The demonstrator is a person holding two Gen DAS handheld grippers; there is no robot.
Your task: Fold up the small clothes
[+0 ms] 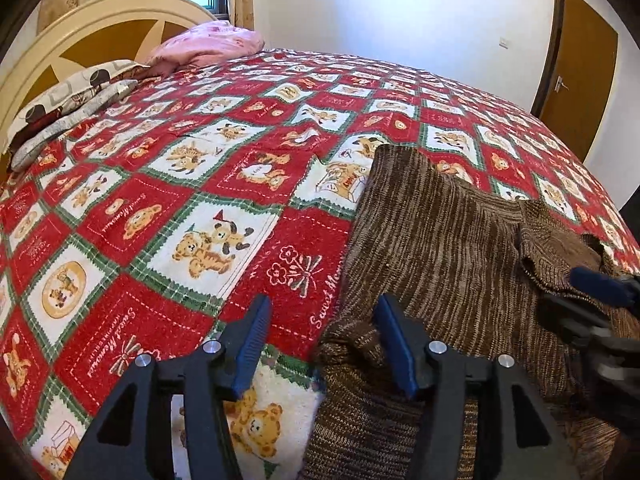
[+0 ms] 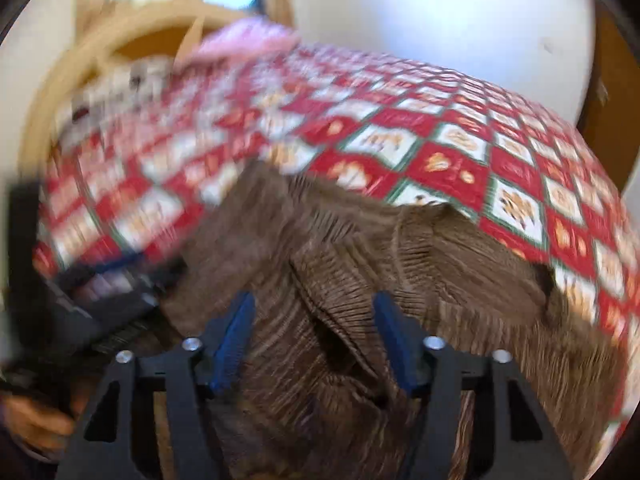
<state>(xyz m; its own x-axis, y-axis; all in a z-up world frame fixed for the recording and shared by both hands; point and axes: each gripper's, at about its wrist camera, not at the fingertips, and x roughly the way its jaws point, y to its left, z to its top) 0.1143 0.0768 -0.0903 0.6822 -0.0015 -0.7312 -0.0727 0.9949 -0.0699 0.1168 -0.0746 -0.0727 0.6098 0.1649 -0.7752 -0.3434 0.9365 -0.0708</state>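
A brown striped knit garment lies spread on the bed's red teddy-bear quilt. My left gripper is open, low over the garment's near left corner, one finger over the knit, the other over the quilt. In the blurred right wrist view my right gripper is open just above a raised fold of the garment. The right gripper shows at the right edge of the left wrist view, and the left gripper at the left of the right wrist view.
Patterned pillows and a pink blanket lie at the cream headboard, far left. A brown door stands in the white wall beyond the bed.
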